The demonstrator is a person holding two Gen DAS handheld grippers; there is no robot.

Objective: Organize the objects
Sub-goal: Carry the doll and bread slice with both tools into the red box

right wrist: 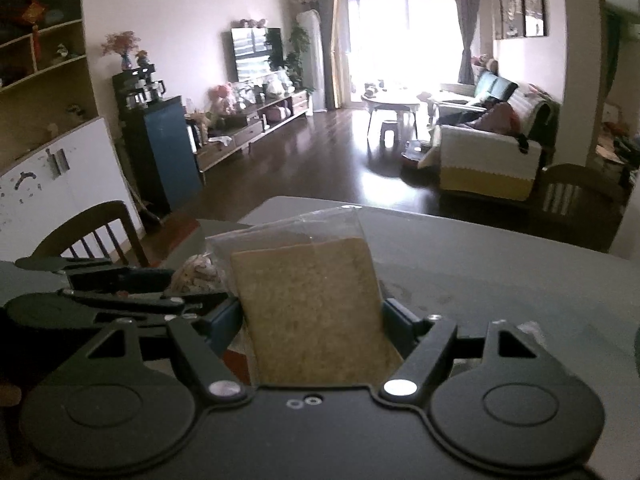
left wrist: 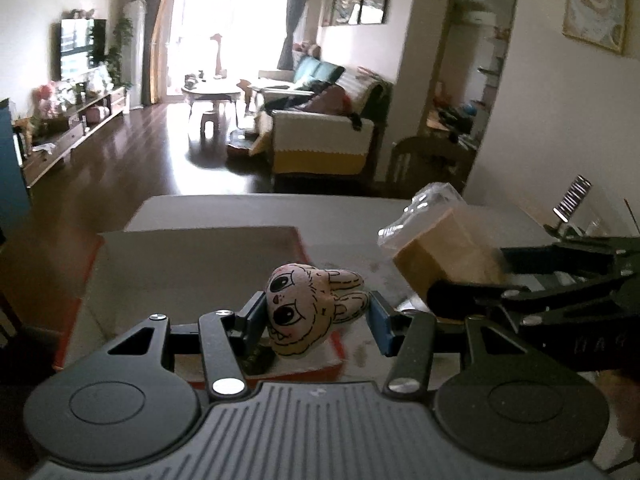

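1. The grey worktop (left wrist: 240, 208) carries a shallow red-edged box (left wrist: 192, 264) at its near left.
2. The right claw (right wrist: 314, 320) points level across the worktop, clamping a bagged brown slab (right wrist: 312, 312).
3. The left claw (left wrist: 316, 316), above the box's near corner, pinches a plush rabbit head (left wrist: 308, 304).

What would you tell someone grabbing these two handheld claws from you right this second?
Left gripper: the rabbit plush sits between its fingers, over the red-edged box.
Right gripper: shut on the bagged brown slab, held up above the grey table.
Done: both items picked up.
Left: neither is set down yet; probably place them in the box.
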